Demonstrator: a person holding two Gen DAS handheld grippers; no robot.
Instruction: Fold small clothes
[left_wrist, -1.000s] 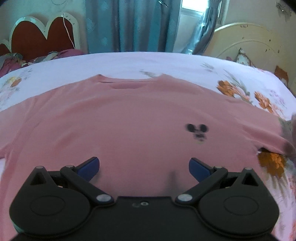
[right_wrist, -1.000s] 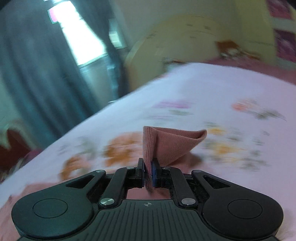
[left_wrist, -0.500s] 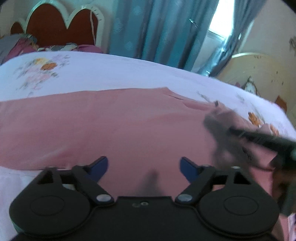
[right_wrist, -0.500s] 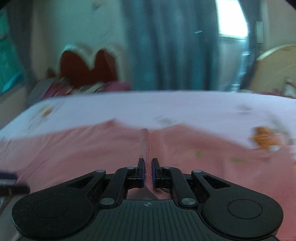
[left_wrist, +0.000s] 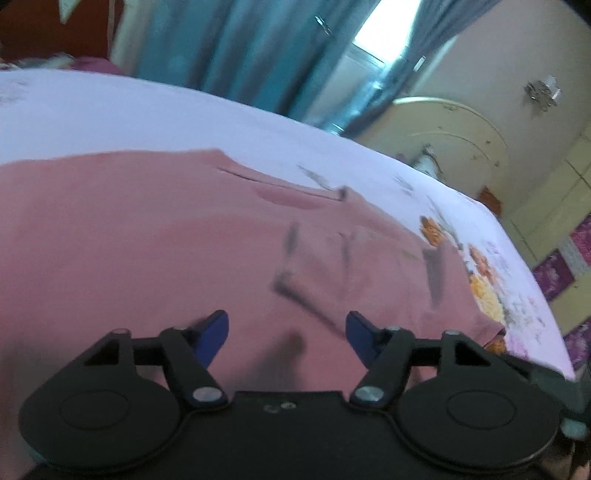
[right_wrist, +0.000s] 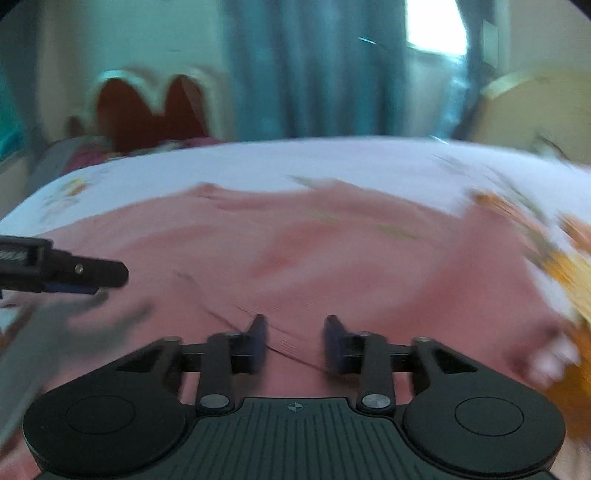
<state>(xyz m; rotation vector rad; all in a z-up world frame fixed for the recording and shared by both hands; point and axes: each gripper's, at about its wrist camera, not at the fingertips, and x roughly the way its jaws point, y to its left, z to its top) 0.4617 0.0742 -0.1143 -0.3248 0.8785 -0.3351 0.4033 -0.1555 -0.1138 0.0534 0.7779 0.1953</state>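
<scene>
We hold both grippers over pink shirt (left_wrist: 155, 236) spread on floral bedsheet (left_wrist: 147, 114): left gripper (left_wrist: 287, 334) jaws apart, right gripper (right_wrist: 295, 341) jaws apart, empty. Teal curtains (right_wrist: 314, 70), red headboard (right_wrist: 147, 107) behind.

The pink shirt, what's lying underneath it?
Under the pink shirt is a white floral bedsheet, showing past its edges. What lies directly beneath the shirt's middle is covered.

Pink tee (left_wrist: 147, 236) lies flat on bed, neckline far side, right sleeve folded in.
</scene>
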